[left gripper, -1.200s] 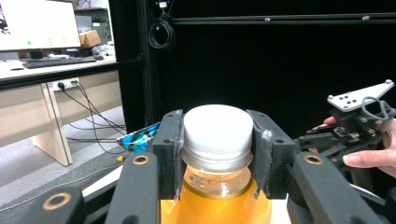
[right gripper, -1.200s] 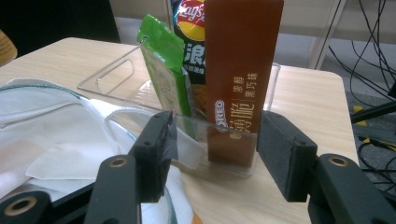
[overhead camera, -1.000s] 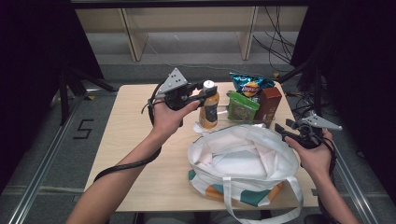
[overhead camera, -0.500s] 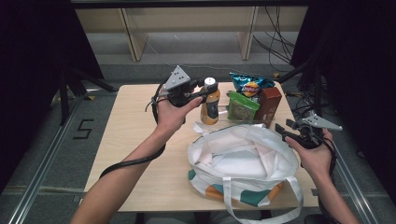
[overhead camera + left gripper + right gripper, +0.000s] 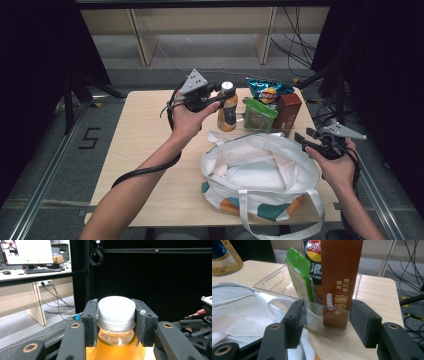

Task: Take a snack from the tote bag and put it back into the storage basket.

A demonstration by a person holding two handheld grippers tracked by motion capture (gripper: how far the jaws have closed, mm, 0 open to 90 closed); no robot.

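Note:
A bottle of orange drink (image 5: 227,114) with a white cap (image 5: 117,308) is at the back middle of the table. My left gripper (image 5: 224,95) reaches in from the left, and its pads press on both sides of the cap, so it is shut on the bottle. My right gripper (image 5: 301,139) is held at the right edge of the table beside a white tote bag (image 5: 260,170). In the right gripper view, that gripper (image 5: 327,317) stands open and points at a brown Oreo box (image 5: 339,277) in a clear tray (image 5: 269,280).
The clear tray (image 5: 266,131) behind the bag also holds a green packet (image 5: 260,115) and a blue bag of crisps (image 5: 267,92). The tote bag lies open at the front right of the wooden table (image 5: 145,140). Cables trail from both grippers.
My left gripper and the bottle have shifted slightly up and to the right together. The right hand has kept still.

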